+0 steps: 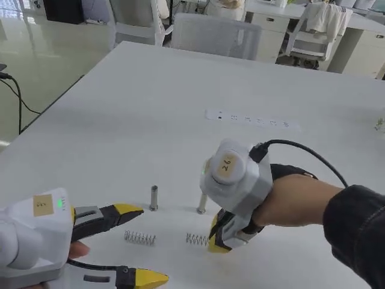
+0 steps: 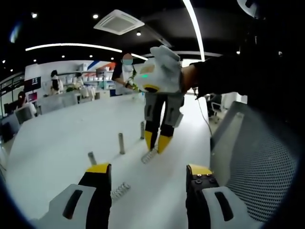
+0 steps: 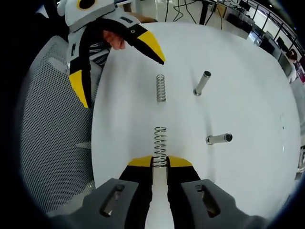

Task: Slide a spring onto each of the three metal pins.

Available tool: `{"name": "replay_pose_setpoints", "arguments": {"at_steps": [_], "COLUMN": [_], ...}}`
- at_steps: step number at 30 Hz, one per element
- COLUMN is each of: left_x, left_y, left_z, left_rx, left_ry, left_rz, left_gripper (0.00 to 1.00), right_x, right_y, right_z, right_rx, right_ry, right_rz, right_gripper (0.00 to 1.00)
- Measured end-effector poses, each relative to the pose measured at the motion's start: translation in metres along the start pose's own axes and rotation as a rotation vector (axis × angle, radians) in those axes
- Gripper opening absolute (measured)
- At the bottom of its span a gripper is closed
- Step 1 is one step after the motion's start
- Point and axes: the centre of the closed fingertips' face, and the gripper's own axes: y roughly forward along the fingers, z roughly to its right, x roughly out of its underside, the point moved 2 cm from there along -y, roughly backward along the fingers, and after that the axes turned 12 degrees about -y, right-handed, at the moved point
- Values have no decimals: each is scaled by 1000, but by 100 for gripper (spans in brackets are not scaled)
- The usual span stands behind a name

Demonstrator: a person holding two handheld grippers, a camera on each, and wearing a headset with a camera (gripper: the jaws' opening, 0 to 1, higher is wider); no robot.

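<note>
My right gripper (image 3: 160, 162) is closed narrow on the near end of one spring (image 3: 160, 140), which reaches out over the white counter (image 1: 180, 108); a second spring (image 1: 139, 238) lies on the counter near the tips of my left gripper (image 1: 140, 244), whose jaws are wide open and hold nothing. Three metal pins (image 2: 121, 143) stand upright in a row just behind the springs; none of them carries a spring.

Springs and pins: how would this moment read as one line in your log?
right hand-held gripper: shut on spring end | left hand-held gripper: open beside second spring | pins: three upright, bare
</note>
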Motion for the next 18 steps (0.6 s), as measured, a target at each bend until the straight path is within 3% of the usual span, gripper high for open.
{"name": "replay_pose_setpoints", "arguments": {"at_steps": [7, 18], "left_x": [-3, -5], "left_y": [6, 14], "left_z": [5, 17], "left_rx": [34, 104], "left_ry": [35, 107], "left_rz": [-6, -28], "left_gripper": [45, 28], "right_x": [-14, -28], "right_y": [-19, -24], "right_z": [-8, -22], "right_rx": [-2, -32], "right_ry": [-30, -88], "right_rz": [32, 39], "right_gripper": [8, 8]}}
